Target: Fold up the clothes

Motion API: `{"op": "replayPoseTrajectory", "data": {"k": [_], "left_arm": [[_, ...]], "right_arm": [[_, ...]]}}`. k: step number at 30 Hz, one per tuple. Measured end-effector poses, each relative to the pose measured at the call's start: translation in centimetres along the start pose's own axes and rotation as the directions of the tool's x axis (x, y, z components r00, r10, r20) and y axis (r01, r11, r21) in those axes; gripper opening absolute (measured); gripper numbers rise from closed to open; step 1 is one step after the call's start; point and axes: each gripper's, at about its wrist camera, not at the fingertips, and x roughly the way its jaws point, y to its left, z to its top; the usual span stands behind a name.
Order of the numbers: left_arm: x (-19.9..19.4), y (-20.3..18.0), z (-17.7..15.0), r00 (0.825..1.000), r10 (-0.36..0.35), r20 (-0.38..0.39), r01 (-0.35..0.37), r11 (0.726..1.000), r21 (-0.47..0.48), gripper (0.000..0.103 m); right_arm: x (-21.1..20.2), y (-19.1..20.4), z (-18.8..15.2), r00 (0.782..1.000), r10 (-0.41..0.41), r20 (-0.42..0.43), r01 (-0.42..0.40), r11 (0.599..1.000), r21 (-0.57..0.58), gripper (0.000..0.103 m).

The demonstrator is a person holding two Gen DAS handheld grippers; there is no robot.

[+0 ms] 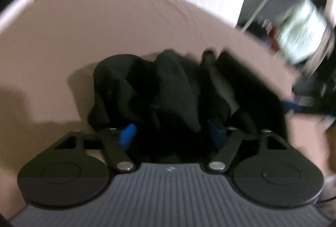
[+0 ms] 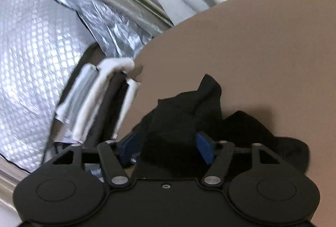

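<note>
Right then, the black garment (image 2: 184, 122) lay bunched on the brown table (image 2: 262, 48), its cloth sitting loose between the wide-open blue pads of the right gripper (image 2: 166, 148), while the left gripper (image 1: 172, 134) poked into the same heap, its hold unclear.

Dim indoor light; fisheye bends both frames' edges. The left wrist view smears with motion blur, worst upper right. Glare whitens the right wrist view's left side.

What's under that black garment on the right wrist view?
The black garment lies bunched on the tan tabletop, which shows bare around it. Whatever sits beneath the folds is covered.
</note>
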Motion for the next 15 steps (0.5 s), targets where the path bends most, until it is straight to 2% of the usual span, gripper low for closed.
{"op": "replayPoseTrajectory", "data": {"k": [1, 2, 3, 6, 9, 12, 15], "left_arm": [[0.4, -0.7, -0.1, 0.999, 0.034, -0.005, -0.034, 0.999, 0.032, 0.040], [0.4, -1.1, -0.1, 0.999, 0.052, -0.006, -0.052, 0.998, 0.042, 0.026], [0.0, -1.5, 0.1, 0.998, 0.063, 0.006, -0.063, 0.997, 0.042, 0.020], [-2.2, -2.4, 0.7, 0.987, 0.119, 0.104, -0.127, 0.988, 0.083, 0.013], [-5.2, -2.7, 1.4, 0.958, 0.185, 0.219, -0.210, 0.973, 0.096, 0.012], [-7.7, -1.5, 2.1, 0.944, 0.187, 0.272, -0.204, 0.978, 0.036, 0.011], [-9.5, -0.5, 2.0, 0.919, 0.237, 0.315, -0.253, 0.967, 0.008, 0.010]], "right_arm": [[0.7, -0.1, 0.0, 1.000, -0.010, -0.013, 0.010, 1.000, -0.007, 0.073], [1.4, -0.2, 0.0, 0.999, -0.020, -0.026, 0.020, 1.000, -0.013, 0.073], [2.1, -0.3, 0.0, 0.999, -0.030, -0.039, 0.029, 0.999, -0.020, 0.073], [2.9, -0.5, -0.2, 0.997, -0.045, -0.056, 0.046, 0.999, 0.009, 0.073], [2.9, -0.6, -0.4, 0.998, -0.025, -0.053, 0.028, 0.998, 0.057, 0.073], [2.6, -0.4, -0.9, 0.999, -0.024, -0.042, 0.027, 0.998, 0.060, 0.074], [2.5, 0.3, -1.1, 0.999, -0.033, -0.041, 0.034, 0.999, 0.035, 0.074]]}}
